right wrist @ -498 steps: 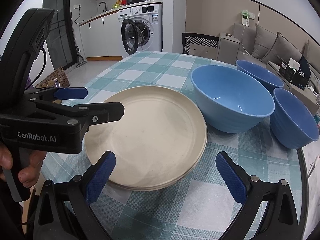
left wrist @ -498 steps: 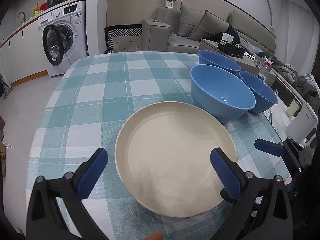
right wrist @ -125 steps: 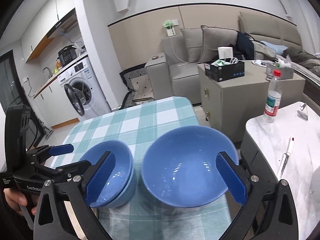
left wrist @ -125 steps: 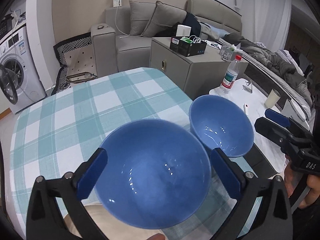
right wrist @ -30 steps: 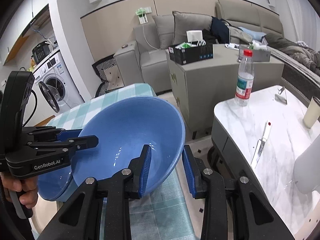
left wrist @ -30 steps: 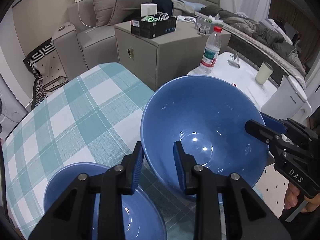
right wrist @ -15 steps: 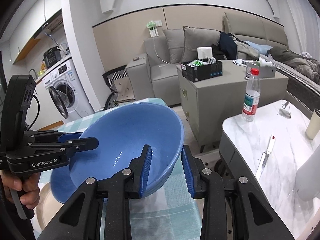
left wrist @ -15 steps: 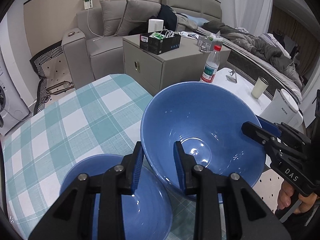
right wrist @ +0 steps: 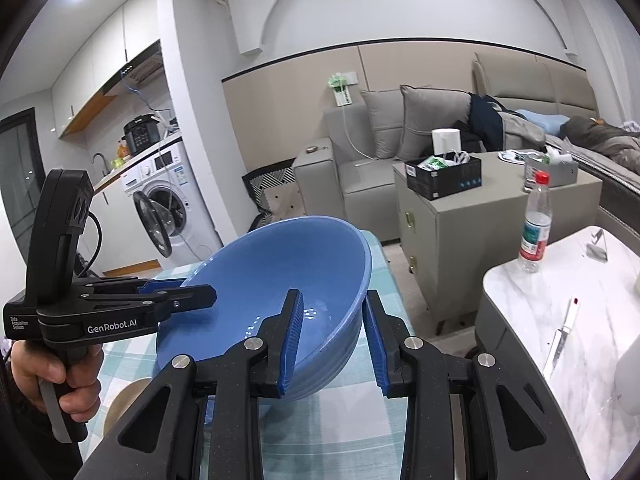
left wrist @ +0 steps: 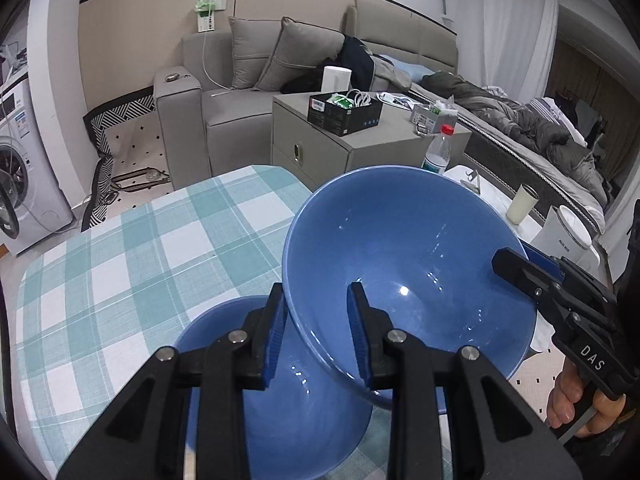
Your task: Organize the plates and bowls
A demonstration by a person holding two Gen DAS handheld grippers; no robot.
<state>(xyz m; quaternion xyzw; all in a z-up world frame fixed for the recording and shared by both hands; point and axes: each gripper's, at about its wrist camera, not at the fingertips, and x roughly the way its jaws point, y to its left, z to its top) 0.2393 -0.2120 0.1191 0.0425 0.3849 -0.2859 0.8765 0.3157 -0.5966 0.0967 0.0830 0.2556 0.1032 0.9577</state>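
Note:
A large blue bowl (left wrist: pixel 408 264) hangs tilted in the air above the checked table; it also shows in the right wrist view (right wrist: pixel 276 276). My left gripper (left wrist: pixel 316 336) is shut on its near left rim. My right gripper (right wrist: pixel 332 340) is shut on the opposite rim and shows in the left wrist view (left wrist: pixel 520 264). Below it, other blue bowls (left wrist: pixel 280 400) sit nested on the table. A sliver of the cream plate stack (right wrist: pixel 124 404) shows at the lower left of the right wrist view.
The teal checked tablecloth (left wrist: pixel 132 248) spreads left and behind. A white marble side table (right wrist: pixel 568 320) with a water bottle (right wrist: pixel 534 228), a knife and a cup stands to the right. A grey cabinet and a sofa lie beyond.
Both grippers have lifted the held blue bowl higher and carried it left, so it now hangs over the nested bowls. Both grips are unchanged.

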